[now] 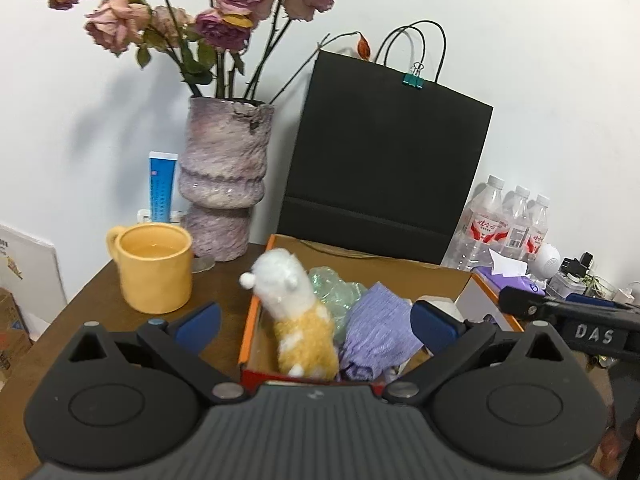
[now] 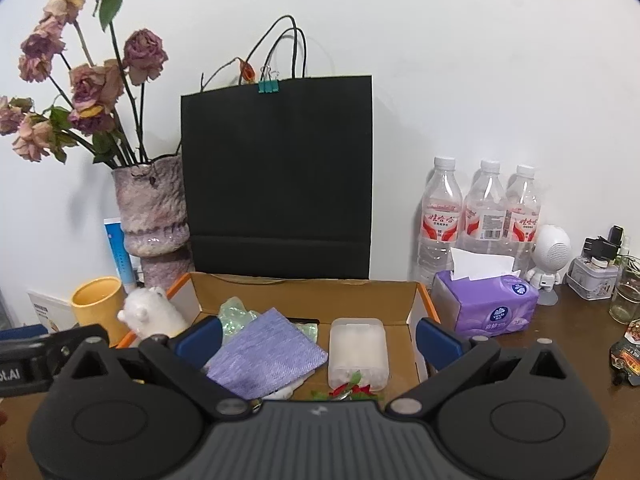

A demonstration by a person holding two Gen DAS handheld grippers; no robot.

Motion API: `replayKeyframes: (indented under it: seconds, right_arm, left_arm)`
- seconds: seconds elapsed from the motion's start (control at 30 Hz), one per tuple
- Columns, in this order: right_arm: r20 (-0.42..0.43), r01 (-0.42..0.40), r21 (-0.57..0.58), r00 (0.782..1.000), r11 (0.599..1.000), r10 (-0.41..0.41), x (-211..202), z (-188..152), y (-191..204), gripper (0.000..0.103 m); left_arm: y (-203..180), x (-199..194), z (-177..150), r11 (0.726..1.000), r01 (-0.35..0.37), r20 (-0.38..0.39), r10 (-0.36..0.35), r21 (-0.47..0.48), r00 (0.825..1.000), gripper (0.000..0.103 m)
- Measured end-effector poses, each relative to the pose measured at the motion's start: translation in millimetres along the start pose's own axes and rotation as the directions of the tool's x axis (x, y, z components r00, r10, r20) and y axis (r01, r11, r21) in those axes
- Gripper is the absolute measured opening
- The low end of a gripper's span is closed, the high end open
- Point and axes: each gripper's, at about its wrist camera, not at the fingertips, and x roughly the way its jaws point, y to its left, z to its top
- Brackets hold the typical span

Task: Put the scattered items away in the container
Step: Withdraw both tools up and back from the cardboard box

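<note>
A: Right wrist view first: the biggest thing is the black paper bag [image 2: 276,176] against the far wall, with the vase of dried roses [image 2: 152,208] to its left and three water bottles [image 2: 480,208] to its right.

B: And the cardboard box [image 2: 304,292]?

A: It sits on the brown table [image 2: 580,344] just in front of the bag, flaps open. Inside lie a purple cloth [image 2: 268,352], a translucent plastic case [image 2: 358,352] to its right, and some green crinkled wrap [image 2: 234,316] at the far left. A red-and-green trinket [image 2: 352,390] lies at the near edge; its kind is hard to make out.

B: The grippers?

A: The right gripper [image 2: 318,338] hovers over the near part of the box, blue pads spread wide with nothing between them. In the left wrist view the left gripper [image 1: 316,322] is likewise spread wide and empty.

B: The plush?

A: The white-and-yellow alpaca toy [image 1: 296,320] stands in the left end of the box, leaning against the cloth, slightly blurred.

B: Smaller things?

A: A yellow mug [image 1: 154,268] stands left of the box, and a purple tissue pack [image 2: 486,304] right of it.
</note>
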Motion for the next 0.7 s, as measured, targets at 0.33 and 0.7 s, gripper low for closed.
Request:
replayKeyframes:
  seconds: [0.33,0.7]
  right_arm:
    - [0.010,0.002,0.013,1.000,1.000,-0.002,-39,-12,3,0.103]
    - [0.018,-0.032,0.015,0.999,0.999,0.032,-81,-28,21,0.103]
  left_arm:
    - [-1,-34,-18,1.000,-0.001,-0.011,0.001,0.015,1.000,0.103]
    - [0,-73,-34,0.999,-0.002,-0.009,0.003,0.033,1.000,0.103]
